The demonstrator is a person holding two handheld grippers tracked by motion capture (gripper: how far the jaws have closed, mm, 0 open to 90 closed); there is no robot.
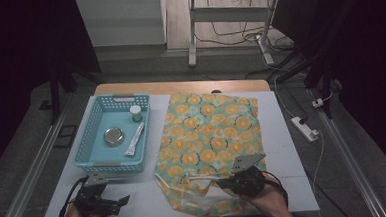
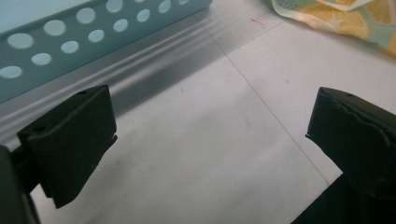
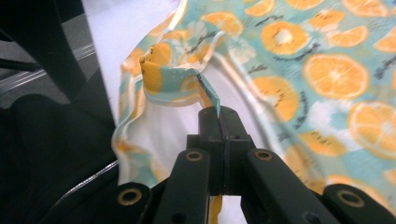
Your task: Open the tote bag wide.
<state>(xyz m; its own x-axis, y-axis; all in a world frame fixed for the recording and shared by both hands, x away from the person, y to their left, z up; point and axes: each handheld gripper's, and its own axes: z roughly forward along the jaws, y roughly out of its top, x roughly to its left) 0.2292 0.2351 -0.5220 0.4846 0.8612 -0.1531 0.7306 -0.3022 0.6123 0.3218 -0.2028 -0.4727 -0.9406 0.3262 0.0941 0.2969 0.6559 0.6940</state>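
Fabric printed with orange slices, seemingly a drawstring bag (image 1: pixel 210 137), lies flat on the white surface (image 1: pixel 282 134) just to the right of the blue basket (image 1: pixel 86 154) in the high view. Its near edge is rumpled, and the right gripper (image 1: pixel 224 183) sits at that edge, on the side away from the basket. The left gripper (image 1: pixel 118 200) hovers over bare surface just in front of the basket, apart from the bag. Inside the basket are a small jar (image 1: pixel 135 113), a round tin (image 1: pixel 114 136) and a white tube (image 1: pixel 134 140).

From the left gripper view, the jaws stand wide with nothing between them; the basket wall (image 2: pixel 56 46) runs just beyond, and a corner of the bag (image 2: pixel 345 18) peeks in farther along from the basket.

From the right gripper view, the right gripper (image 3: pixel 219 112) is clamped tight on a folded bit of the bag's hem (image 3: pixel 187 79), with the pale lining (image 3: pixel 159 135) open beside it. Whether a cord runs through that hem is hard to tell.

The bag looks light, thin and floppy; it will sag and drag rather than hold shape. The doubled hem is likely the firmest hold, and a second pinch farther along the same edge would probably keep the mouth spread.
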